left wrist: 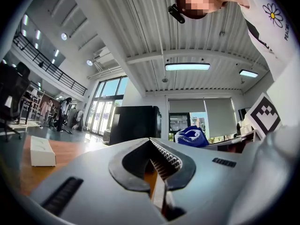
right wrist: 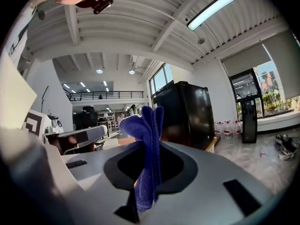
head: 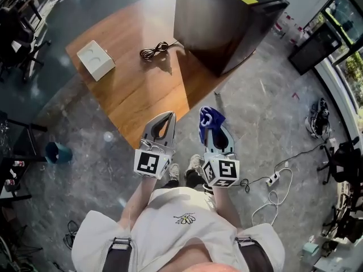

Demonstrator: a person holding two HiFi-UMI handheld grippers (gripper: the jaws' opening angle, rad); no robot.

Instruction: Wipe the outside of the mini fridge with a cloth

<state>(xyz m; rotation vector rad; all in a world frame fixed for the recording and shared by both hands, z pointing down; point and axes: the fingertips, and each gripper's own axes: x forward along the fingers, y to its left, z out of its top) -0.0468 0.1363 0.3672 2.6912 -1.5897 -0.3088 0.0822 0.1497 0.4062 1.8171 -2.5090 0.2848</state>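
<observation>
I have both out side by side, pointing toward the fridge [head: 221, 21]; left claw [head: 168, 117] pressed together, empty, over the desk [head: 130, 84] corner; right claw [head: 212, 126] pinches the cloth [right wrist: 149, 125].

Brown wooden table top [head: 142, 89] on a grey marbled stone floor [head: 266, 112].
On the table: black mini fridge [head: 221, 21] upright at the far right corner, coiled black cable [head: 154, 50] just beside it to the left, white rectangular box [head: 95, 60] well apart near the left edge. On the floor: teal round bin [head: 58, 152] left of the table, white power strip [head: 273, 179] with its lead to the right.
</observation>
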